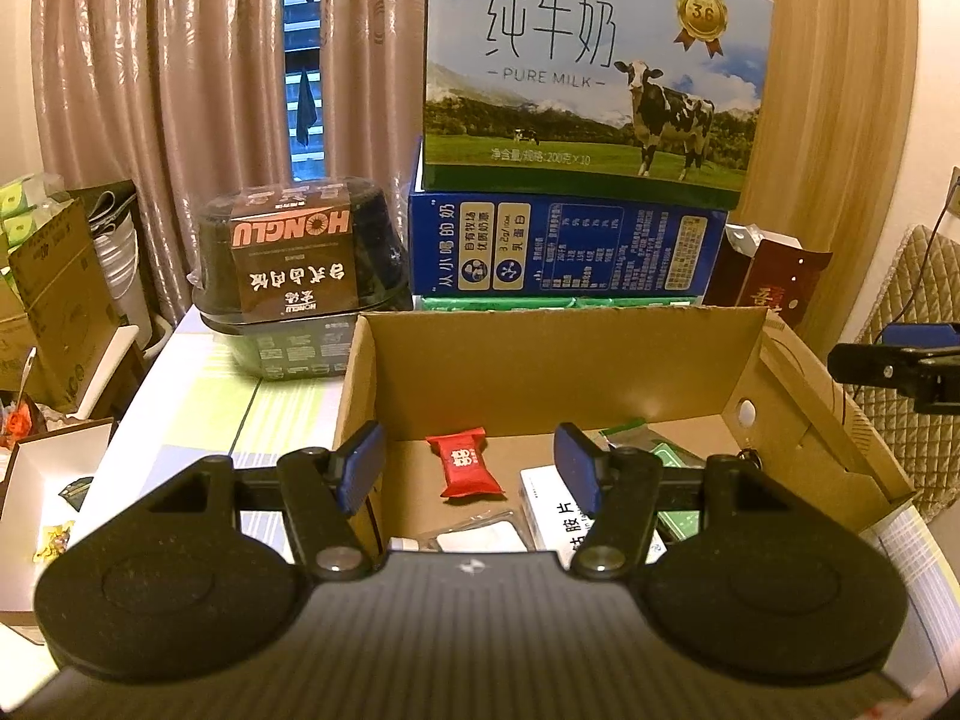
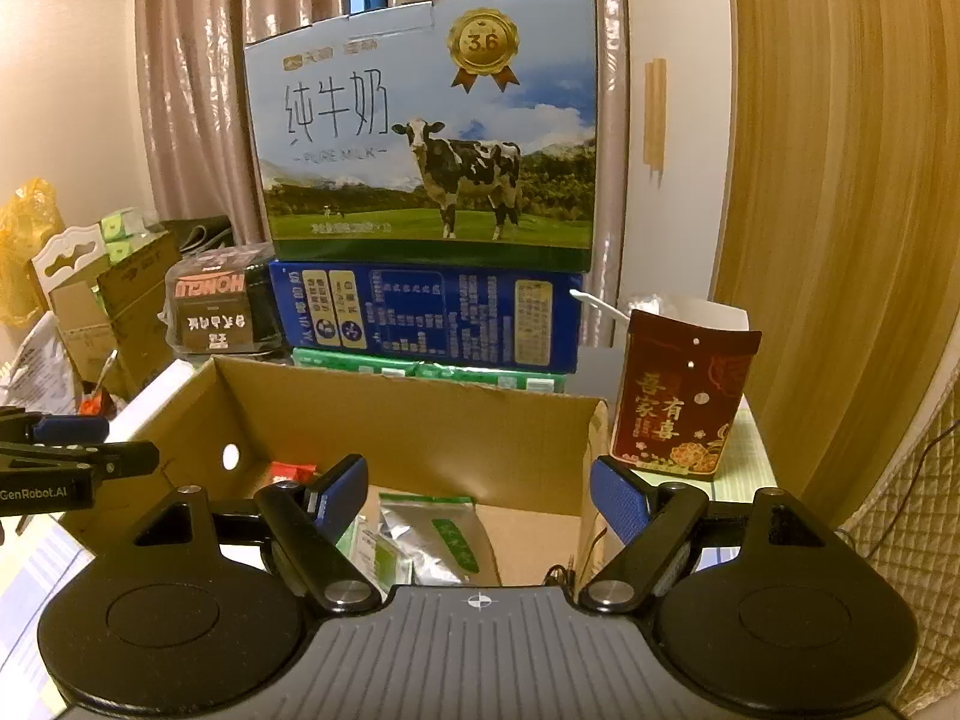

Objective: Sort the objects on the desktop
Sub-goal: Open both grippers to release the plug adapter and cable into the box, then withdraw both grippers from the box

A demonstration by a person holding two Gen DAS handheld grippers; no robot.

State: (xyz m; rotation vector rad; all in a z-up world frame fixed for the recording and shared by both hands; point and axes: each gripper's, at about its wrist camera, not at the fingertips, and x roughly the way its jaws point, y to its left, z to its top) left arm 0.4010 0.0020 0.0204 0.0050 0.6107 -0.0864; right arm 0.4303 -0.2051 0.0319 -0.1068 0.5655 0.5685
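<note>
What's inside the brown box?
In the box: a red candy, a silver pouch, a white packet and a white carton. Both tools hide the box's near end.

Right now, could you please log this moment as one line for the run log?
left gripper: open, empty | right gripper: open, empty | both above cardboard box | inside: red candy, green packet

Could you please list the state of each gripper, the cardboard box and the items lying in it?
left gripper: open, empty, over the box.
right gripper: open, empty, over the box.
cardboard box: open-topped, holding several items.
red candy: wrapped, lying flat on the box floor.
silver pouch: lying flat in the box.
milk carton: closed, upright, stacked on a blue carton.
</note>
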